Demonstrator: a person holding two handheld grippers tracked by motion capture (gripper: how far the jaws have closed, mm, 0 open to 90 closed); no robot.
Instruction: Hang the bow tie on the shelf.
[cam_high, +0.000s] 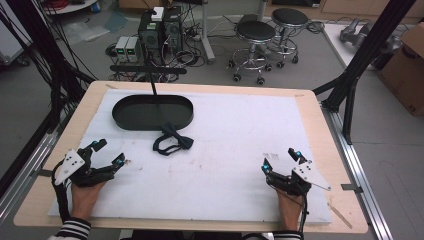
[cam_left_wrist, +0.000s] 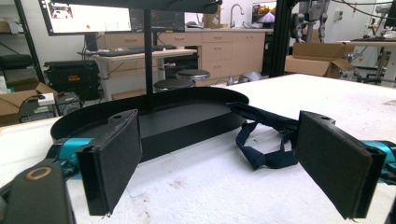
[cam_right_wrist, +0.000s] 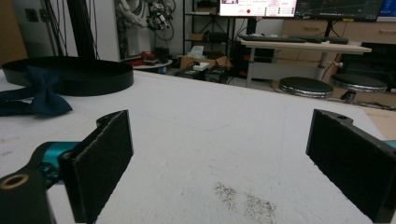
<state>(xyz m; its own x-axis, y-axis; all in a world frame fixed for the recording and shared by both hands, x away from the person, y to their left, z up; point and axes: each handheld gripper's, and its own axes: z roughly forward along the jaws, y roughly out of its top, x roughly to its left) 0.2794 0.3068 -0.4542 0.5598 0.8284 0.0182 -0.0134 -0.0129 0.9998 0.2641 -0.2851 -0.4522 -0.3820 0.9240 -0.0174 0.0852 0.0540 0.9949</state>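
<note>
In the right gripper view the dark navy fabric bow tie (cam_right_wrist: 35, 95) runs off at nine o'clock, its strap cut by the edge. The black oval metal tray (cam_right_wrist: 88, 74) is likewise clipped there, and the tie covers part of its wall.

Left black two-jaw claw (cam_high: 111, 152) sits low near the tabletop's left edge, jaws spread wide, nothing between its black padded fingers (cam_left_wrist: 112, 161). Right black two-jaw claw (cam_high: 281, 159) sits low near the right edge, jaws likewise spread and empty. Both hands grip from the near edge; striped sleeves at the wrists.
</note>
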